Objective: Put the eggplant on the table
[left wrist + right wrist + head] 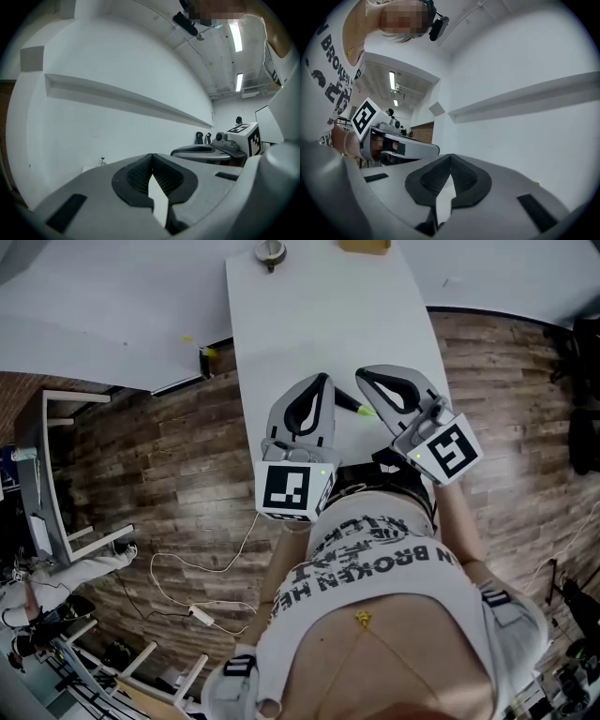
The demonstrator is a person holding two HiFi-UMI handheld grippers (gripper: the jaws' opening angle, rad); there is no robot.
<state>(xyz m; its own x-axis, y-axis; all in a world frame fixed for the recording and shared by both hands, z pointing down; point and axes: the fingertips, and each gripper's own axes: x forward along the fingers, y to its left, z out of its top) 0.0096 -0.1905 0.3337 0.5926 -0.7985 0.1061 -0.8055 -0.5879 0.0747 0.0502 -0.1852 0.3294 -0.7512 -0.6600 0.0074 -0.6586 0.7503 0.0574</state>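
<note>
In the head view a small dark eggplant (354,406) with a yellow-green stem end lies on the long white table (309,324). It shows in the gap between my two grippers and is partly hidden by them. My left gripper (323,381) is held above the table's near end, shut and empty. Its jaws meet at the tips in the left gripper view (151,158). My right gripper (364,374) is raised beside it, also shut with nothing in it (450,157). Each gripper view looks level at a white wall and shows the other gripper alongside.
A round metal object (270,251) and a yellowish box (366,246) sit at the table's far end. A white panel (103,324) lies to the left. A metal frame (61,474) and a cable with a power strip (202,615) are on the wooden floor.
</note>
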